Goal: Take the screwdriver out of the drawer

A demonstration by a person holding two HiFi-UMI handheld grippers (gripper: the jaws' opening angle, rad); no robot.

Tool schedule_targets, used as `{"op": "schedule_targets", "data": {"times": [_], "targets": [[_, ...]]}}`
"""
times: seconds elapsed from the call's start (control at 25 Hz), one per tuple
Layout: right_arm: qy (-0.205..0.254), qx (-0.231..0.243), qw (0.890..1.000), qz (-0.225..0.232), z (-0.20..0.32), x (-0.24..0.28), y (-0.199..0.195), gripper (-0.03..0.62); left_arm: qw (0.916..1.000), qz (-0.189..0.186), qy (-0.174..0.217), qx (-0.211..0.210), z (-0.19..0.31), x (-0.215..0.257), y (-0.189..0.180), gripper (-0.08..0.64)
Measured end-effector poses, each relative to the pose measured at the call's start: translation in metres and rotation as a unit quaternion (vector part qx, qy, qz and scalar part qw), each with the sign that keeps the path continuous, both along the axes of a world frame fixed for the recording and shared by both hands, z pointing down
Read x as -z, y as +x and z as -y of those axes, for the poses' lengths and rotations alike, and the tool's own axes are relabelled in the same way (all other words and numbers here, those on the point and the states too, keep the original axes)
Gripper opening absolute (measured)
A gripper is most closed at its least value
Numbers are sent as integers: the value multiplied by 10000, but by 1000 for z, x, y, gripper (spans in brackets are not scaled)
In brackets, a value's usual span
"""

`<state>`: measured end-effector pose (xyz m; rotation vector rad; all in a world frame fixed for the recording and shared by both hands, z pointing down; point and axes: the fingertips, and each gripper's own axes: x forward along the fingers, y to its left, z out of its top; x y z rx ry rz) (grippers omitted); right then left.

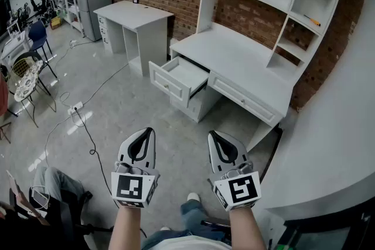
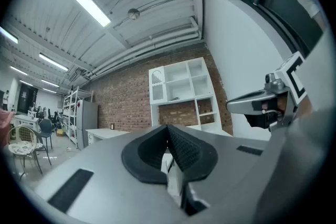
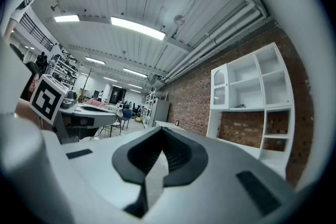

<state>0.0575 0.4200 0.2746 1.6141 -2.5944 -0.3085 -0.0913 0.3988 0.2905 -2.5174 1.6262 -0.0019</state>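
so far, not much of the job looks done. the drawer (image 1: 164, 84) of the white desk (image 1: 234, 54) is pulled out, so that part is ready. the left gripper (image 1: 150, 130) and the right gripper (image 1: 212, 134) are both held out level over the floor (image 1: 117, 114), well away from the desk. the left gripper's two jaws are pressed together with nothing between them. the right gripper's jaws are pressed together too and hold nothing.

i cannot see the screwdriver in the drawer. the part of the inside that shows looks plain white, and the rest is too small to tell. there is a thin orange thing (image 1: 312, 20) lying on a shelf (image 1: 297, 10) at the right side above the desk. it might be a screwdriver, but it is too small to be sure. it lies flat, and its long way runs from upper left to lower right in the head view. i cannot tell which end is the tip.

i think nearly everything is still left to do. the person has to walk up to the desk, look into the drawer, open one gripper, pinch the screwdriver and lift it out.
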Motion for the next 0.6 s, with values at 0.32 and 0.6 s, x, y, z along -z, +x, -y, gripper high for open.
{"op": "schedule_targets", "data": {"times": [0.32, 0.6], "targets": [[-93, -27, 9999, 143, 104, -3, 72, 6, 9999, 10, -100, 125, 103, -3, 60, 8], [-146, 261, 9991, 297, 185, -3, 110, 8, 9987, -33, -229, 444, 176, -4, 84, 8]]}}
